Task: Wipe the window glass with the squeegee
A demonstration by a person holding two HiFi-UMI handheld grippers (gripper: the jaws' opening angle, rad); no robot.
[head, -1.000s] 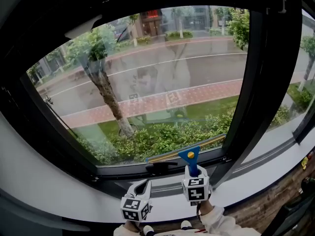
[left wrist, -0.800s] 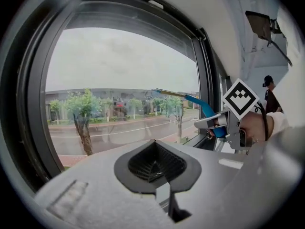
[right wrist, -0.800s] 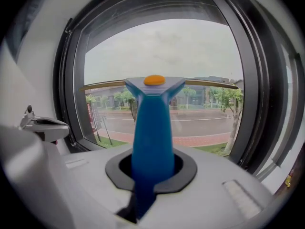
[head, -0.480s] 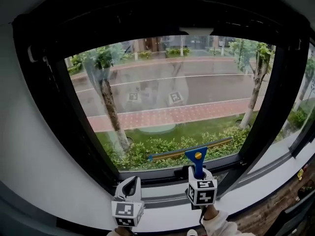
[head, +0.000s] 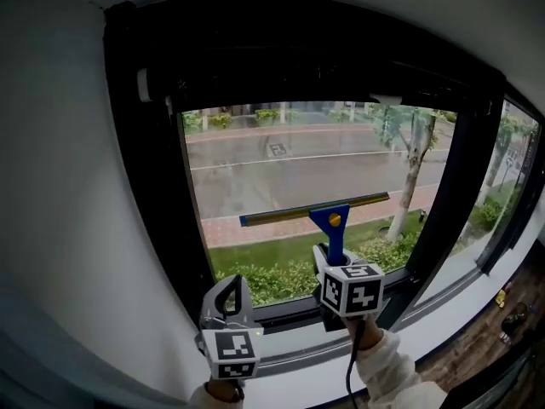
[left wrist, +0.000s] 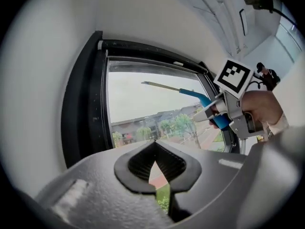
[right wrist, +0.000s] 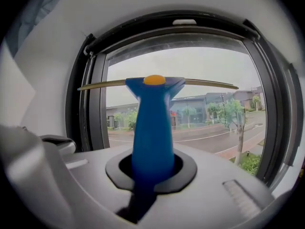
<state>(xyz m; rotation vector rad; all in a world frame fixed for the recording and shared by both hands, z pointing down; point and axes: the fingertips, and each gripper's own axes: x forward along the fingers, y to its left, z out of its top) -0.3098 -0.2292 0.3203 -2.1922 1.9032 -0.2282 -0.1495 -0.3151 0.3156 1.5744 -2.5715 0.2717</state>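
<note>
A blue squeegee [head: 329, 222] with a yellow dot and a long thin blade stands upright before the window glass [head: 281, 169], its blade lying level across the pane's middle height. My right gripper [head: 334, 267] is shut on the squeegee's blue handle [right wrist: 152, 137], which rises between the jaws in the right gripper view. My left gripper [head: 228, 301] is lower left, below the sill line, shut with nothing in it; its pads [left wrist: 143, 163] meet. The left gripper view shows the squeegee [left wrist: 202, 99] and the right gripper [left wrist: 219, 111] from the side.
A thick black window frame [head: 149, 186] surrounds the pane, with a black mullion [head: 447, 203] at the right and a second pane beyond. A white wall [head: 68, 194] fills the left. A white sill [head: 298, 373] runs below.
The right gripper has raised the squeegee from the pane's bottom edge to about mid height. My head has turned left and up, bringing the white wall and the frame's top into view.
</note>
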